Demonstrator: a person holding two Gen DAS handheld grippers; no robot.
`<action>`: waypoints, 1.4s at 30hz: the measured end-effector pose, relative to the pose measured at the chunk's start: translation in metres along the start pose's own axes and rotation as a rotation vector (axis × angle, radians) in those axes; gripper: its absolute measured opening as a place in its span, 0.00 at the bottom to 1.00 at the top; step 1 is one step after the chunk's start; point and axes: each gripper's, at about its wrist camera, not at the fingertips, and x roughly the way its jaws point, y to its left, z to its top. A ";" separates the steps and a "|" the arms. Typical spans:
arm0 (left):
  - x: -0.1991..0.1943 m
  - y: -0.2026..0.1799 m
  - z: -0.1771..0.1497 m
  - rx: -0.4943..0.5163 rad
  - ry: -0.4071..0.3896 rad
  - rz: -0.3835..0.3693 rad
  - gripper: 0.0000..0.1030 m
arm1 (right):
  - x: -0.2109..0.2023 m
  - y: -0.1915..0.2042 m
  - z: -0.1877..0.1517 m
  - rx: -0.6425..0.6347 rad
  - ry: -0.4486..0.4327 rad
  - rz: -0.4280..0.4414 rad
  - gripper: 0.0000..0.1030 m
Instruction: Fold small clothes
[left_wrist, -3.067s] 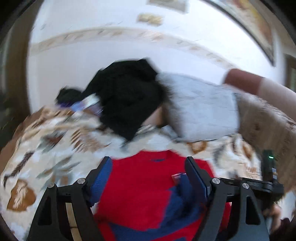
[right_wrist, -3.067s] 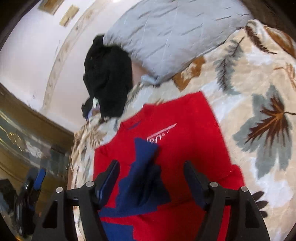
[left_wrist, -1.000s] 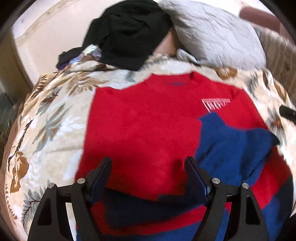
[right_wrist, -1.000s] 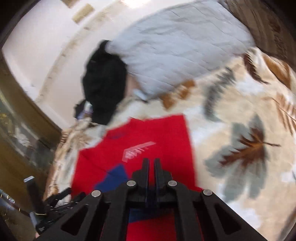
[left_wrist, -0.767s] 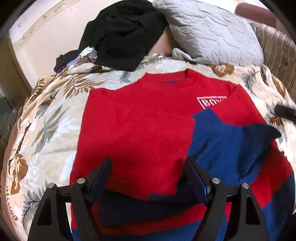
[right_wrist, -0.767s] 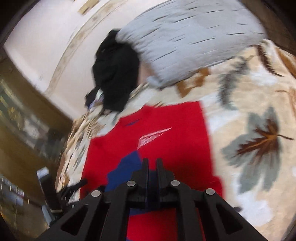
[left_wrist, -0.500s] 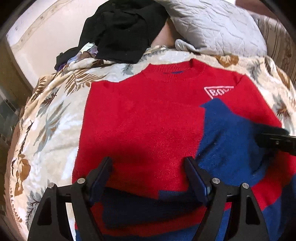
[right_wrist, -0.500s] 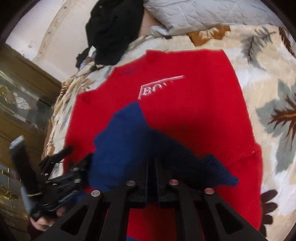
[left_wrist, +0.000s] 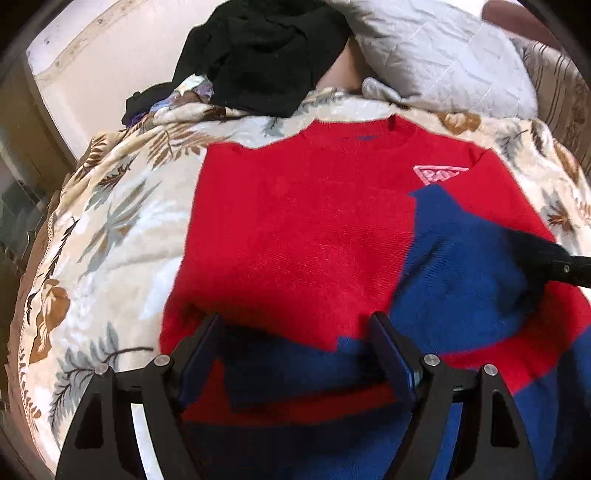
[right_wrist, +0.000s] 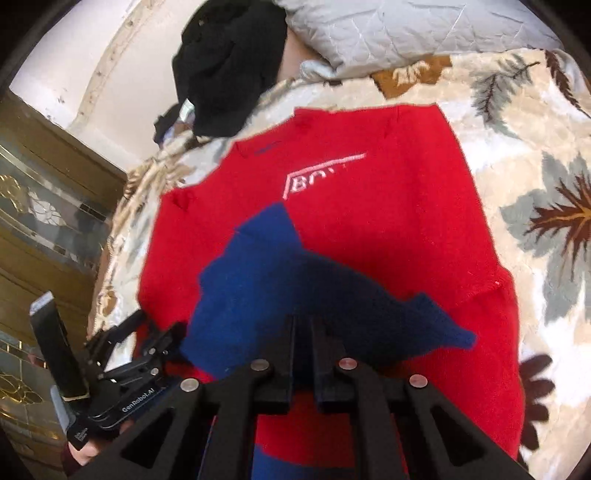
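Fingers (right_wrist: 291, 354) of the right gripper (right_wrist: 303, 332), clamped together on the blue knitted sleeve (right_wrist: 295, 280), have carried it across the red-and-blue knitted sweater (left_wrist: 303, 229) on the leaf-patterned bedspread (left_wrist: 110, 229), completing a sleeve fold, while the left gripper (left_wrist: 295, 354) hovers with fingers apart.

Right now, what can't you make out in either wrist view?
- Right gripper grip: jaws look closed; pads sunk in the blue sleeve, contact hidden.
- Sweater hem: cut off by both bottom edges and gripper frames.
- Chest logo: lettering part folded under, incomplete.
- Black clothes: a heap, items indistinguishable.
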 end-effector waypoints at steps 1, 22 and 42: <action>-0.006 0.001 -0.002 -0.002 -0.015 0.004 0.78 | -0.006 0.001 -0.004 -0.007 -0.014 0.002 0.12; -0.113 0.003 -0.067 -0.029 -0.335 0.011 0.84 | -0.173 0.028 -0.084 -0.133 -0.723 0.018 0.91; -0.132 0.019 -0.129 -0.079 -0.333 0.121 0.91 | -0.220 0.007 -0.159 -0.333 -0.732 -0.158 1.00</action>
